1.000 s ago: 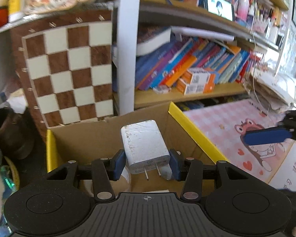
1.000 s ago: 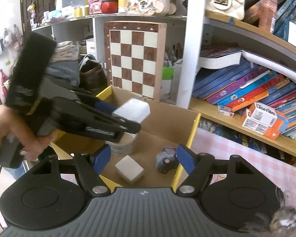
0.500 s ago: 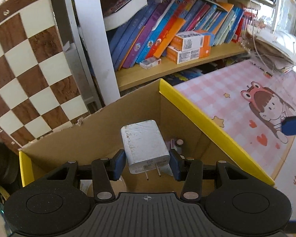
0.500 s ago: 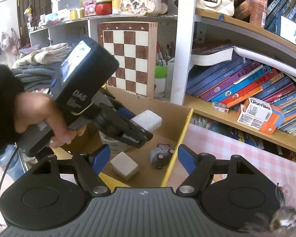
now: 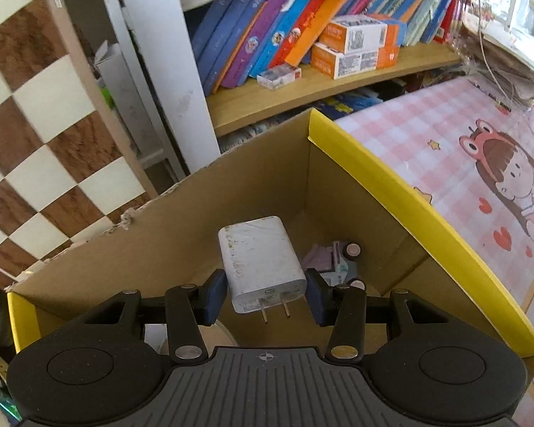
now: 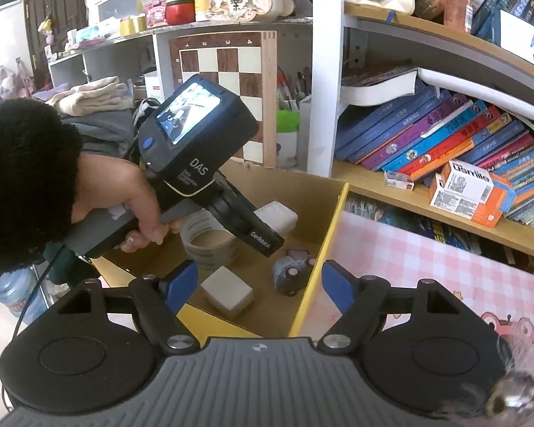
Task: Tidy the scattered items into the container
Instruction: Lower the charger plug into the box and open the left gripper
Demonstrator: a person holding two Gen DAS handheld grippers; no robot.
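Plastic, hard and light: that is how we judge the white charger [image 5: 263,261] clamped in our left gripper [image 5: 266,293], its pads pressing the two flat sides near the plug end, prongs pointing back at the camera. The shell looks smooth, so a hold across the broad flat faces seems safest to us; the prongs are thin and best left untouched. We hold it over the inside of the cardboard box [image 5: 423,210], above a small toy car [image 5: 338,261] lying on the box floor. Our right gripper [image 6: 260,284] stands apart with nothing between its pads, near the box's yellow edge above the pink checked surface [image 6: 427,259]. From the left wrist we see the charger's label face and the far corner of the box, but little of its floor. The right wrist shows what that view hides: the roll of tape [image 6: 210,242], a pale block [image 6: 228,291], and the hand [image 6: 135,206] that carries the left gripper down into the box.
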